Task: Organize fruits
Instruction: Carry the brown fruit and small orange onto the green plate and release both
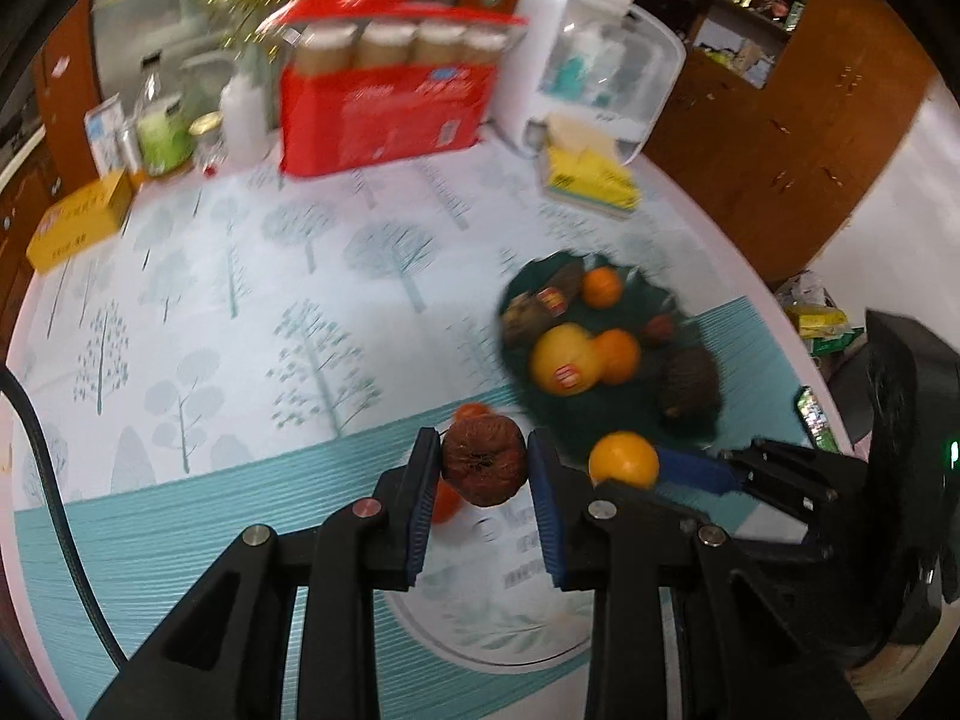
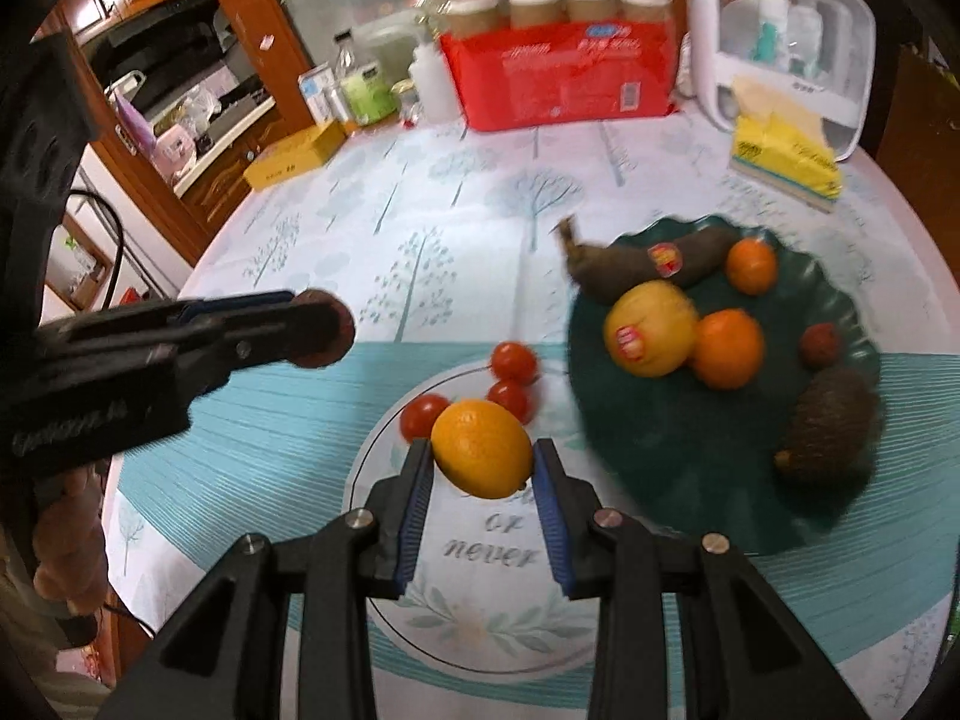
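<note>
The left gripper [image 1: 483,468] is clamped on a wrinkled brown fruit [image 1: 485,461], with both blue pads pressed against its sides. The fruit is held clear above the table [image 1: 240,276], over the teal band along the near edge. In the right wrist view the same gripper [image 2: 324,330] enters from the left, well above the cloth, with the brown fruit at its tip.

The right gripper [image 2: 482,461] is clamped on an orange [image 2: 482,449], pads touching both sides. The orange hangs above a white round print on the cloth near the near edge. Three tomatoes [image 2: 513,362] lie on that print, just behind the held orange.

A dark green plate [image 2: 690,450] sits toward the right edge of the table, beside the print. It holds:
- a yellow fruit [image 2: 651,329] with a sticker, near the plate's left rim;
- two oranges [image 2: 728,349], one touching the yellow fruit, one nearer the far rim;
- a dark long fruit [image 2: 648,264] with a sticker across the far rim;
- a small reddish fruit [image 2: 819,345] toward the right rim;
- a brown scaly fruit [image 2: 831,420] at the near right rim.

A red carton [image 2: 558,69] of jars, bottles, a white dispenser [image 2: 780,36] and two yellow boxes [image 2: 297,156] stand along the far edge.
</note>
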{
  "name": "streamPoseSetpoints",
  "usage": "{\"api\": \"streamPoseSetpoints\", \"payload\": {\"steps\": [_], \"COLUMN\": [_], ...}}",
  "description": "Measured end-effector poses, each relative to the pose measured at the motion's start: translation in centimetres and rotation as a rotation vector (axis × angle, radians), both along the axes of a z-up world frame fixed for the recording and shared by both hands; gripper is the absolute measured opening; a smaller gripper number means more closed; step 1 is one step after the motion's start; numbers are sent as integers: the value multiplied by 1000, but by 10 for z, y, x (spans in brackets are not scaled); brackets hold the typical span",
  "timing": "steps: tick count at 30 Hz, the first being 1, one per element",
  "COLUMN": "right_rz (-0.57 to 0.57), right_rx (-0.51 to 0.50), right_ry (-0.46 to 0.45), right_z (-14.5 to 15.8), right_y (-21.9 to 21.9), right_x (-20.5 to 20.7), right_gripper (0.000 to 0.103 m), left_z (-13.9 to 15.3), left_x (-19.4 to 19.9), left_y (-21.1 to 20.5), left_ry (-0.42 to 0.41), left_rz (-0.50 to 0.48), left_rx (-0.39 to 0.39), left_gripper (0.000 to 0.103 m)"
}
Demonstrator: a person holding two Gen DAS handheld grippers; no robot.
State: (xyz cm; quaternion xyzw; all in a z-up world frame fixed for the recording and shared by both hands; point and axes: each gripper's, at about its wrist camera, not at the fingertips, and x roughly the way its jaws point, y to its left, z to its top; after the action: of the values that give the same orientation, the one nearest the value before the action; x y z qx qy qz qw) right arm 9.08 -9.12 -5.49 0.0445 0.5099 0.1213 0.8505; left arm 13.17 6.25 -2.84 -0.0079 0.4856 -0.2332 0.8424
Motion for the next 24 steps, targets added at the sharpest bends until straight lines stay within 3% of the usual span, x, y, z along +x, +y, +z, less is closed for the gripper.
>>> {"api": "streamPoseSetpoints", "payload": {"steps": [7, 15, 18, 24], "right_rz": [-58, -37, -14, 41], "right_rx": [15, -51, -68, -83], "right_ry": [-68, -163, -151, -35], "right_z": [61, 119, 114, 59], "right_y": [-57, -112, -128, -154], "right_x": [17, 55, 76, 110], "right_gripper": [34, 34, 34, 34], "left_z": [41, 53, 42, -10], "left_x": [-5, 10, 18, 27], "left_y": [-49, -108, -131, -167], "left_ry": [-66, -88, -66, 27], "left_rz": [-7, 42, 69, 120], "left_rx": [-7, -23, -23, 19], "left_gripper": [28, 28, 28, 28]}}
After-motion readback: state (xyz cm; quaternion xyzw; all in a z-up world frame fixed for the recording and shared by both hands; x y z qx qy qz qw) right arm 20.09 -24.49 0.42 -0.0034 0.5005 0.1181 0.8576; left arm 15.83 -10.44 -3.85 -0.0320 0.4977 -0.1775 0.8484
